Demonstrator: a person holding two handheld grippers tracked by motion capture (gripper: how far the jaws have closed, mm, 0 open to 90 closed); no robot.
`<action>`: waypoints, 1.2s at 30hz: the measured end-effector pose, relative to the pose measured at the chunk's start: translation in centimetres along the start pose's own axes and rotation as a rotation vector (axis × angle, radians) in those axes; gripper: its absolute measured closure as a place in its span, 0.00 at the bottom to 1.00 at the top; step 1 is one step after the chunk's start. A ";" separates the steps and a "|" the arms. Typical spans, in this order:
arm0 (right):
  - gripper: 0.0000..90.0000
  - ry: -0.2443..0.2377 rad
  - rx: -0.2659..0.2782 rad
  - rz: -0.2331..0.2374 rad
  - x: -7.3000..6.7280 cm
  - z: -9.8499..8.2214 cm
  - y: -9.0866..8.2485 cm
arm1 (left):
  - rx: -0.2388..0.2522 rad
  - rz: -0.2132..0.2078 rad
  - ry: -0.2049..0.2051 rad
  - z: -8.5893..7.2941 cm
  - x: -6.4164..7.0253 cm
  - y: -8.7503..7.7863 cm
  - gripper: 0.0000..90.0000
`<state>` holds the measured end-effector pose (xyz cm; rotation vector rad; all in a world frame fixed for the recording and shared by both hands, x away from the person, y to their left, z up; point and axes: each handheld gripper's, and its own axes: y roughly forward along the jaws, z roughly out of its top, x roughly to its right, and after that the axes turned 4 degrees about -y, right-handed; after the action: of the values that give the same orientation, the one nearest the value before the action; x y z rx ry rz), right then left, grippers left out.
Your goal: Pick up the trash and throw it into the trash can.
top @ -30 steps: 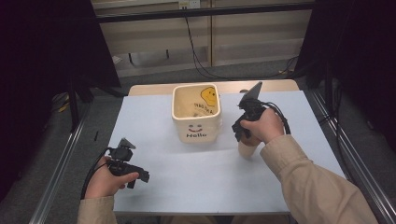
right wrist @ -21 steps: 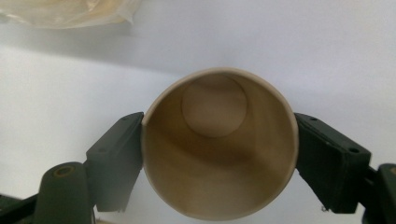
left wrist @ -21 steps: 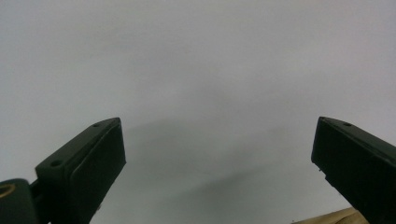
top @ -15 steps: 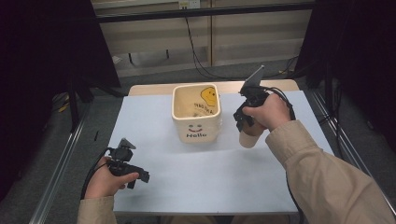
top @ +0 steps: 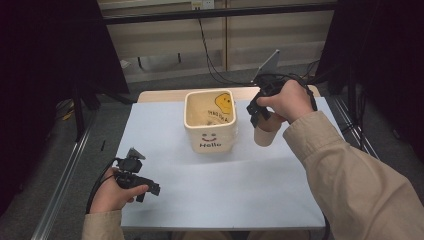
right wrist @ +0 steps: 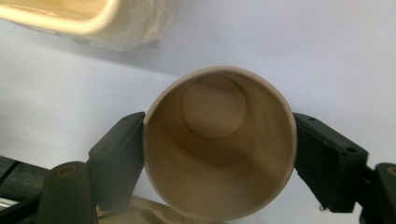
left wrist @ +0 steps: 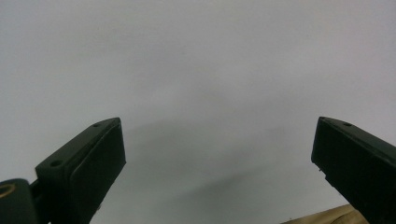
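Note:
A tan paper cup (right wrist: 219, 144) sits upright between the jaws of my right gripper (right wrist: 218, 151), which is shut on its sides. In the high view the same paper cup (top: 264, 135) hangs under my right gripper (top: 257, 114), lifted above the table just right of a cream square bin (top: 210, 120) with a smiley face and "Hello" on it. The bin's rim (right wrist: 70, 21) shows at the upper left of the right gripper view. My left gripper (top: 145, 187) rests low near the table's front left, its jaws open over bare white surface (left wrist: 201, 93).
The white table top (top: 225, 185) spreads between the two hands. A metal rail (top: 65, 175) runs along the left side and another (top: 350, 125) along the right. Cables hang behind the far edge.
My right gripper has risen and moved away from the person with the paper cup, now level with the bin's right side. The left gripper has stayed put.

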<state>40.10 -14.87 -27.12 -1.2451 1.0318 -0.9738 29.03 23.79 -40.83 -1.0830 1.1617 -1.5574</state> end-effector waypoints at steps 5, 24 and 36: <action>0.25 -0.007 -0.005 0.001 -0.3 0.6 -0.7 | 0.001 0.002 0.000 0.0 -0.2 -0.1 0.03; 0.25 0.016 0.002 0.012 0.6 3.0 -4.6 | -0.004 -0.002 0.016 0.0 -0.3 -0.4 0.03; 0.25 0.024 0.016 0.006 1.1 3.8 -5.9 | 0.009 -0.005 0.001 -0.1 -0.4 -0.5 0.03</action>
<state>43.93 -15.46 -21.22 -1.2193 1.0436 -0.9926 28.99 24.30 -40.43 -1.0805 1.1528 -1.5662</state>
